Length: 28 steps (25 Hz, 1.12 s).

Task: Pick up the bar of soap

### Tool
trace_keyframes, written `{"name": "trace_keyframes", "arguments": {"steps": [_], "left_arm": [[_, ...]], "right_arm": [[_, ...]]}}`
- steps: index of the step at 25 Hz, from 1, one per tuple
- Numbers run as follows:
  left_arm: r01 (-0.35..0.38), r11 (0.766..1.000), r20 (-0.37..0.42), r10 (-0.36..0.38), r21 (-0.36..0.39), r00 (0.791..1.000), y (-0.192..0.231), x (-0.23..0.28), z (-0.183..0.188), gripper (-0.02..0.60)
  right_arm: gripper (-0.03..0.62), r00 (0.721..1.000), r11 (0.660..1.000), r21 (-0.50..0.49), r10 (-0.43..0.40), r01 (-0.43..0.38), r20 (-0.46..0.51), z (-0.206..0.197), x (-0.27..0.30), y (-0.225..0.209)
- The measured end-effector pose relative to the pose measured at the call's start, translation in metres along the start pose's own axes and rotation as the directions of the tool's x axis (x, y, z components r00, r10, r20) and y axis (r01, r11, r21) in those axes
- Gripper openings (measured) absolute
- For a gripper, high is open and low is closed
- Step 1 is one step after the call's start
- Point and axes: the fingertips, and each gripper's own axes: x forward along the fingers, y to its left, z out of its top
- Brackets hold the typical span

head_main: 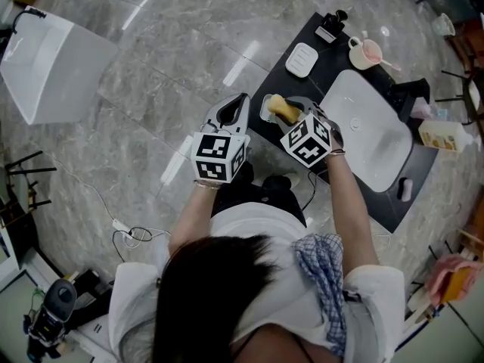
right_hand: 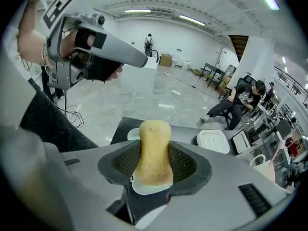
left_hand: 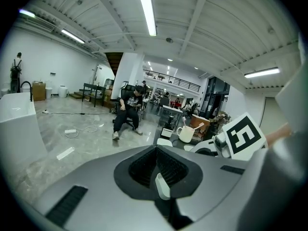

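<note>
The bar of soap (right_hand: pixel 154 153), yellow and waisted in the middle, is clamped upright between the ribbed pads of the right gripper (head_main: pixel 281 112), whose jaws are pressed against its two sides. In the head view it is seen just left of the white basin (head_main: pixel 370 138), at the near left corner of the black table (head_main: pixel 333 74) into which the basin is set. A small white dish (right_hand: pixel 129 134) is seen directly under the soap; whether the two are touching cannot be told. The left gripper (left_hand: pixel 156 148) is held further left of the basin, off the table's edge and over the marble floor (head_main: pixel 151 89), with its jaws brought together and nothing between them. A ribbed white soap tray (head_main: pixel 301 59) lies beyond the basin's far left corner, and a pale mug (head_main: pixel 367 53) stands just past the basin's far end.
</note>
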Motion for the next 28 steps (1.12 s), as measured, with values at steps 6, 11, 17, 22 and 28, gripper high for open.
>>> {"name": "trace_keyframes", "arguments": {"steps": [6,11,17,22,28], "left_arm": [[0.017,1.0,0.01,-0.017,0.016,1.0,-0.011,-0.003,0.003,0.011],[0.045,0.998,0.011,-0.046,0.039,0.999,-0.026,-0.002,0.003,0.011],[0.103,0.991,0.003,-0.103,0.084,0.995,-0.054,0.003,0.001,0.011],[0.159,0.98,-0.009,-0.159,0.117,0.987,-0.083,0.009,-0.001,0.011],[0.224,0.962,-0.028,-0.222,0.155,0.975,-0.117,0.013,-0.004,0.011]], "right_arm": [[0.194,0.998,0.999,0.022,-0.04,0.039,0.04,0.01,-0.016,0.001],[0.193,0.995,0.995,0.056,-0.088,0.085,0.054,0.007,-0.031,-0.001],[0.193,0.986,0.981,0.129,-0.155,0.146,0.06,-0.01,-0.055,-0.005],[0.193,0.979,0.965,0.183,-0.198,0.188,0.039,-0.034,-0.074,-0.009],[0.193,0.969,0.938,0.255,-0.248,0.235,0.018,-0.064,-0.095,-0.01]]}}
